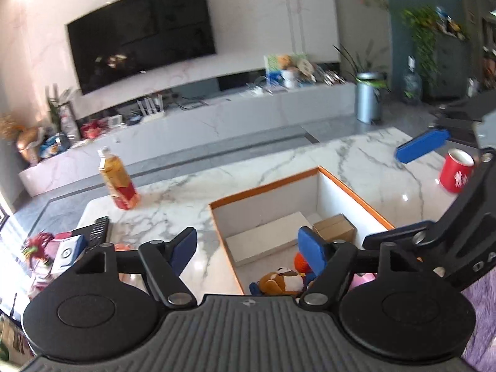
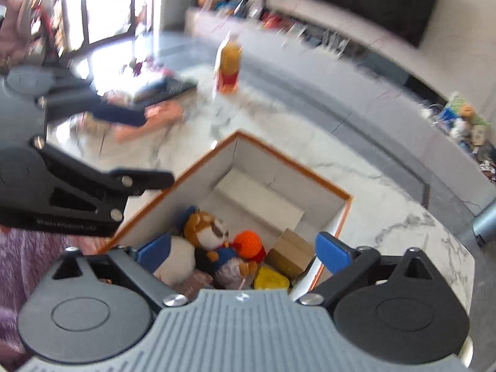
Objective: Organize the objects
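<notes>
Right wrist view, both grippers' jaws spread (empty), orange-rimmed box (image 2: 310, 170) holding plush toys (image 2: 206, 228), marble table (image 2: 387, 186).

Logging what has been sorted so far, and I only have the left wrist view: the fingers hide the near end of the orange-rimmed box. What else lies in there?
Observer: A yellow item lies at the near end of the box, beside the brown carton.
Operator: Any plush besides the bear and the orange one?
Observer: Yes, a white plush sits right next to the bear.
Operator: Is the right gripper carrying anything?
Observer: No. The right gripper is open above the toys, with nothing between its fingers.
</notes>
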Available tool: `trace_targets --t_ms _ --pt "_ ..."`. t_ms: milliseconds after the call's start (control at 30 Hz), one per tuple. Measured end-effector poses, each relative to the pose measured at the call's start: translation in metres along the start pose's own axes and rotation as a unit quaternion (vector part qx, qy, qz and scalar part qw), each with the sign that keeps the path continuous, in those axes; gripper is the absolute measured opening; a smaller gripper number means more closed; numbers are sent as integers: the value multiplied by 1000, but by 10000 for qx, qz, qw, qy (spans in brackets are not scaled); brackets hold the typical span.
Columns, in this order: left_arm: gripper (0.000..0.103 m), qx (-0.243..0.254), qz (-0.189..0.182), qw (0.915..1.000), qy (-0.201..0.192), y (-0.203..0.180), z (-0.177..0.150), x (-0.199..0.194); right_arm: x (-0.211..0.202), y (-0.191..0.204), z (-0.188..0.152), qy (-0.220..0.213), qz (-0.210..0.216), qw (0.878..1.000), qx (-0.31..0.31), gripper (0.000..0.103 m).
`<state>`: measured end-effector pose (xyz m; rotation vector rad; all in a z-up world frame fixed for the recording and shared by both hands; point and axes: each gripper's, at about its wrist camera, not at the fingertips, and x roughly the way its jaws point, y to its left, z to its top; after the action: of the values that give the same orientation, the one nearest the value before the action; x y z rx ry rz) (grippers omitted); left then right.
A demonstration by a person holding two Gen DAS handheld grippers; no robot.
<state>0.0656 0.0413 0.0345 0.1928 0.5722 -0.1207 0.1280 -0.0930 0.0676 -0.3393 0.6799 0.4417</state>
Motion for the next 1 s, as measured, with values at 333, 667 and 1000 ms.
trace_targets --t_ms 333,667,1000 --pt "90 -623 800 9941 -381 -3 -17 -42 -54 31 -40 -890 -903 9844 1223 102" --pt "90 -733 889 9932 -149 -21 -48 -31 -30 29 -90 -718 -973 9603 2515 102" --pt "90 -881 834 9923 258 -38 -67 -10 -6 23 -119 -420 -1199 9504 2838 102"
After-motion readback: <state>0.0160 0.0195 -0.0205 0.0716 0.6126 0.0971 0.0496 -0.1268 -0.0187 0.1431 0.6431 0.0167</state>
